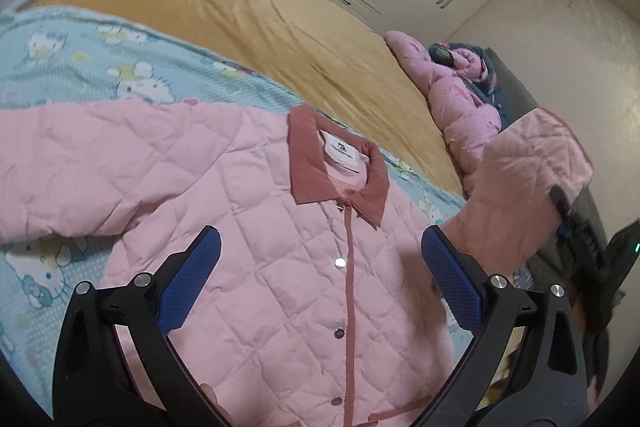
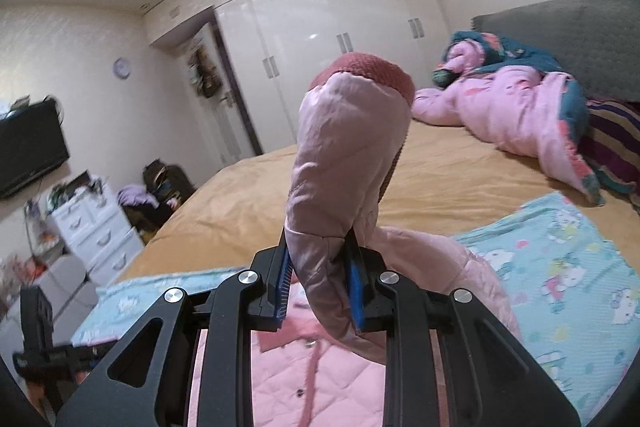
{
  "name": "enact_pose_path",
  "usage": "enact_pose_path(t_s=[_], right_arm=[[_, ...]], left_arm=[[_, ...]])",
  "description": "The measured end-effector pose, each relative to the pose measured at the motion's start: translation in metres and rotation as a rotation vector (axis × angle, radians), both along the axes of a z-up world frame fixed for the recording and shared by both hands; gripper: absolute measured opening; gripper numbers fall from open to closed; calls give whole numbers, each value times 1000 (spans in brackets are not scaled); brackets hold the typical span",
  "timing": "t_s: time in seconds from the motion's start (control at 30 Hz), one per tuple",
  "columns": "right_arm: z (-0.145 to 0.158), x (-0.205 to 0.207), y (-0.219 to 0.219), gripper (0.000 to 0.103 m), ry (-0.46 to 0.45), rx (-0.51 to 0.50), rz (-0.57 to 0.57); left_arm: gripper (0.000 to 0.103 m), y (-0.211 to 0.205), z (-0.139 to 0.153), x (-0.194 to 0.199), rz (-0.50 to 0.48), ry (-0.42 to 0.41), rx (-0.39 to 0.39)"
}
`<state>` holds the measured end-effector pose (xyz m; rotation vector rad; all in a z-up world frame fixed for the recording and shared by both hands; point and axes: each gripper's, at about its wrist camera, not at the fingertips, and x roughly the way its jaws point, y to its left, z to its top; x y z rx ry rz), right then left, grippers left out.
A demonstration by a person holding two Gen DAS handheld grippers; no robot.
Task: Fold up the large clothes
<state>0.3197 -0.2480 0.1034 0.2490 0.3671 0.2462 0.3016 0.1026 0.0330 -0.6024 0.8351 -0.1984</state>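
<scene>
**— Where's the jacket, and why does it lie like that?**

— The pink quilted jacket (image 1: 248,211) is spread face-up on the cartoon-print sheet (image 1: 120,67), snaps closed, its darker collar (image 1: 316,163) pointing toward the mustard bedspread (image 1: 248,23). I judge it was laid flat so the sleeves can be brought in over the front first.

**— And your jaws?**

— My right gripper (image 2: 318,287) is clamped on the sleeve (image 2: 340,163) of that jacket, a little way below its ribbed cuff (image 2: 364,69). The cuff stands above the pads, and the rest of the sleeve arcs down to the jacket's body. Gripping below the cuff lets me carry the whole sleeve end without it flopping over. My left gripper (image 1: 320,279) hangs over the jacket's placket with its jaws wide apart and nothing between them; I'd say it waits there to pin or smooth the chest.

**— What lies beyond the jacket?**

— Past the collar end, across the bedspread, a heap of pink bedding (image 2: 516,111) with a teal floral lining sits against the grey headboard (image 2: 568,39). Farther from the jacket still, white wardrobes (image 2: 320,39) line the wall.

**— Anything to watch?**

— The padding is slippery-looking and bulky; I suspect the sleeve may spring back off the jacket's front unless pressed down.
</scene>
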Motion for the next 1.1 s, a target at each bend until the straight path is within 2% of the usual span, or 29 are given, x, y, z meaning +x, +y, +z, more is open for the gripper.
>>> enact_pose_path(t_s=[0.33,0.53,0.77,0.9,1.0,1.1], right_arm=[[-61,9,58,23,79,-25,79],[-98,13,83,23,139,-9,95],[-147,17,109,24,259,5,141],[-158,13,120,29,285,1,205],[-164,11,129,43,329,-9,281],[-175,5,145,52,391,-74,344]], left_arm=[[94,29,-22,13,59,38,-67],[94,39,-39,21,68,51,-165],[94,36,-56,29,35,66,-282],[94,33,-60,31,32,78,-272],[94,32,-64,34,18,93,-286],[94,39,-67,34,35,97,-285]])
